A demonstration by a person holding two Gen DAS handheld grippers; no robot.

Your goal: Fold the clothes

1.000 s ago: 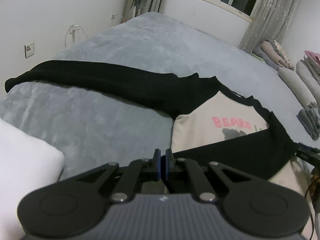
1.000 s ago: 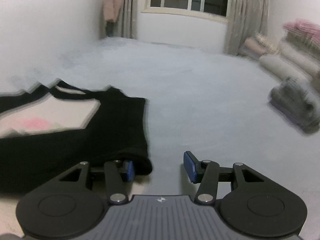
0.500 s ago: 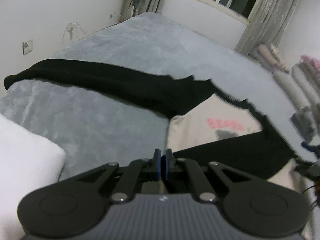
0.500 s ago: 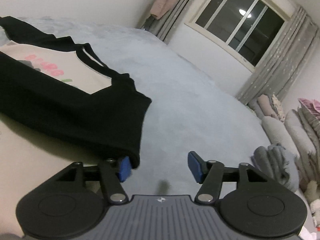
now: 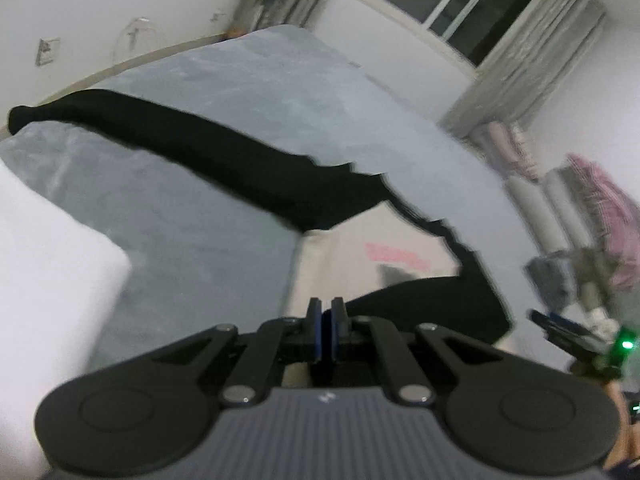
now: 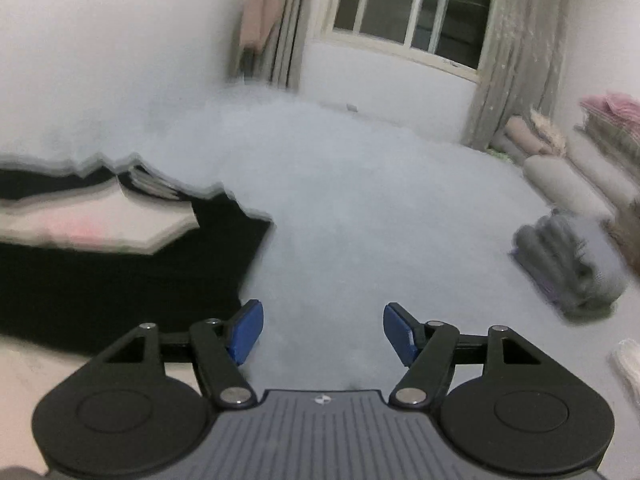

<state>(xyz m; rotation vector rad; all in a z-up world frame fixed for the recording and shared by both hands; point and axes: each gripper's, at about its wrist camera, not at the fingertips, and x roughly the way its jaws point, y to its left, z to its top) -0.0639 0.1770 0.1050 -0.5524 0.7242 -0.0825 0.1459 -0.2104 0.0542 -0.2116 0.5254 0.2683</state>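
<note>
Spread across a grey plush bed (image 5: 248,92), the black-sleeved cream raglan top (image 5: 352,248) has one sleeve apparently folded across, the other outstretched, while the left gripper (image 5: 325,330) is pinched closed and the right gripper (image 6: 323,330) gapes empty.

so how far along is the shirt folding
Early stage. Done: one black sleeve already lies folded across the cream front of the shirt. In hand: nothing; the right gripper is open over the bedspread and the left gripper is shut with no cloth visibly pinched. Left: the other sleeve lies stretched out, and the body is unfolded.
</note>
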